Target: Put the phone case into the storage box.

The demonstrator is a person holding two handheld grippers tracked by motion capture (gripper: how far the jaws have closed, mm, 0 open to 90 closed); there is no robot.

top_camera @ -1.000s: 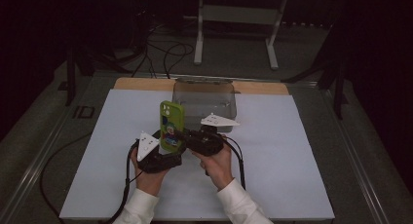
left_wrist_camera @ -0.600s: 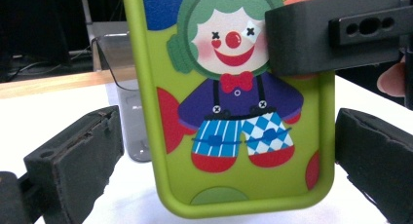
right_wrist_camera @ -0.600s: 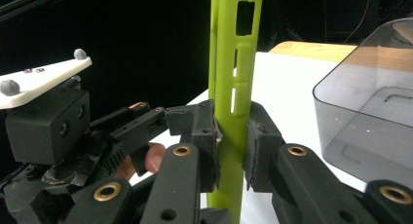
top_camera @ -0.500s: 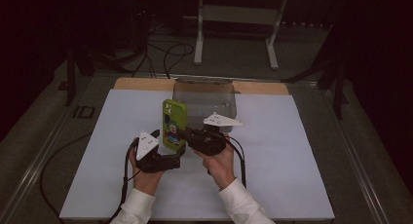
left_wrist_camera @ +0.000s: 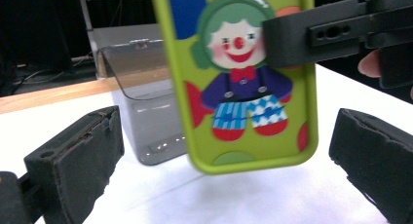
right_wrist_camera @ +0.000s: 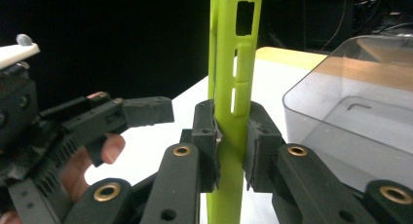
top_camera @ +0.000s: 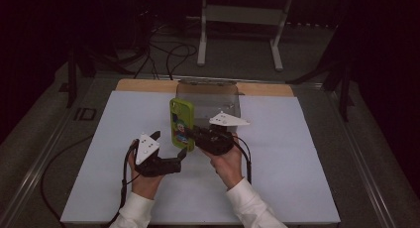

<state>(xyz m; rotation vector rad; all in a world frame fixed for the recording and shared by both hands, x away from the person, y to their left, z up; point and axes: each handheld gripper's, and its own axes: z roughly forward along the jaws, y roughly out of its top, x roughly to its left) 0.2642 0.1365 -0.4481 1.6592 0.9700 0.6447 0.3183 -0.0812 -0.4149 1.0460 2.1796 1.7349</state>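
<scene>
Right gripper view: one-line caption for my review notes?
Right gripper clamps the upright green phone case edge-on, with the clear plastic box behind and the left gripper open alongside.

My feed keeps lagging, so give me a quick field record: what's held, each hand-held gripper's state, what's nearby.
held item: green phone case, upright, clown print
right hand-held gripper: shut on the case's edge
left hand-held gripper: open, jaws either side of the case's lower end, not touching
nearby: clear plastic bin behind the case
surface: white table
</scene>
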